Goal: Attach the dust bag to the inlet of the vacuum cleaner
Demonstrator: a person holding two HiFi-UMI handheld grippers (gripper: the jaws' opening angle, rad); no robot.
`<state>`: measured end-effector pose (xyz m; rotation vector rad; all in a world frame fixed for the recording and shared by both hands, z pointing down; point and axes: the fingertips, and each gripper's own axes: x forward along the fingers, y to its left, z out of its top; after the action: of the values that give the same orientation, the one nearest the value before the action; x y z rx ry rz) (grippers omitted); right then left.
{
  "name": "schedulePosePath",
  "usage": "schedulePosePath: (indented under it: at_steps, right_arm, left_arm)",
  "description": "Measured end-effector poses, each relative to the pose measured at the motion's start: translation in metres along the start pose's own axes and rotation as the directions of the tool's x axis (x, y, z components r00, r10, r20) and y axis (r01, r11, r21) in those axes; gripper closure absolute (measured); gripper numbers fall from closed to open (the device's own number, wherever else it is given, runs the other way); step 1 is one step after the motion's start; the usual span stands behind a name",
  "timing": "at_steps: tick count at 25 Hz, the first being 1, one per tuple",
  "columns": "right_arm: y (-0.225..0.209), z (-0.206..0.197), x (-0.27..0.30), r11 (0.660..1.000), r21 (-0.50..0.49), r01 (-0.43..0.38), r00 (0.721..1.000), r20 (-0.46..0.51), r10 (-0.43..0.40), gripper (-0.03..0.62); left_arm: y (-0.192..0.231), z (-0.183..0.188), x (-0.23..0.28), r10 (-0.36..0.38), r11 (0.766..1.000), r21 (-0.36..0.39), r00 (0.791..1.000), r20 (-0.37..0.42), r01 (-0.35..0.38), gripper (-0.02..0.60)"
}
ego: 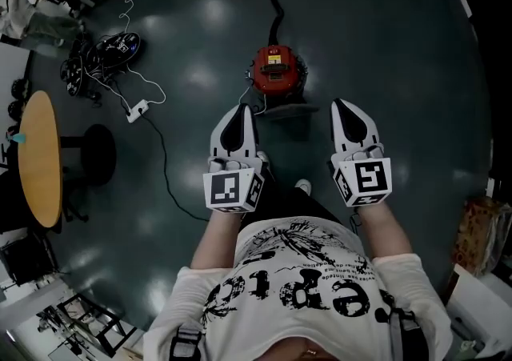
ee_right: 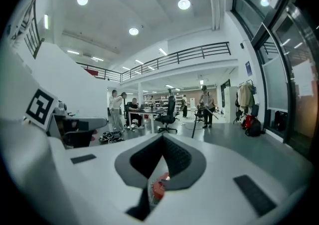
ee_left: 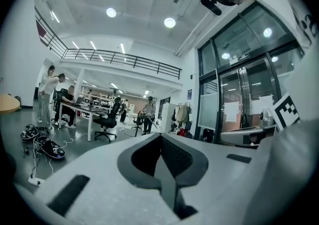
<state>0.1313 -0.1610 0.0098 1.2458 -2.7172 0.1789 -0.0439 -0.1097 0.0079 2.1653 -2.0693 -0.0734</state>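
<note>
A red vacuum cleaner [ego: 276, 70] stands on the dark floor ahead of me, with a black hose running away from its far side. A flat grey piece [ego: 284, 111] lies at its near side; I cannot tell what it is. My left gripper [ego: 238, 109] and right gripper [ego: 342, 104] are held side by side well above the floor, both shut and holding nothing. The left gripper [ee_left: 160, 137] points level across the room. Through the gap under the shut right gripper [ee_right: 162, 139], a sliver of the red vacuum cleaner [ee_right: 158, 188] shows. No dust bag can be made out.
A round wooden table [ego: 40, 159] stands at the left, with a pile of black gear [ego: 104, 54] and a white power strip [ego: 138, 110] with cables beyond it. A box [ego: 480, 231] sits at the right. People [ee_left: 50, 94] work at desks far off.
</note>
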Motion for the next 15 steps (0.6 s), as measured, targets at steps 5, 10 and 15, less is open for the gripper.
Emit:
schedulePosePath:
  at_steps: [5, 10, 15]
  right_arm:
    - [0.016, 0.012, -0.024, 0.999, -0.044, -0.016, 1.000, -0.001, 0.016, 0.594]
    - [0.014, 0.011, -0.021, 0.999, -0.038, -0.020, 1.000, 0.001, 0.020, 0.594]
    - [0.016, 0.010, -0.032, 0.999, -0.040, -0.007, 1.000, 0.020, 0.008, 0.594]
  left_arm:
    - [-0.015, 0.021, -0.022, -0.007, 0.999, 0.033, 1.000, 0.012, 0.007, 0.577]
    - [-0.021, 0.032, -0.020, -0.020, 0.996, 0.089, 0.999, 0.026, 0.018, 0.577]
    - [-0.030, 0.033, -0.030, -0.030, 0.992, 0.127, 0.999, 0.036, 0.026, 0.577]
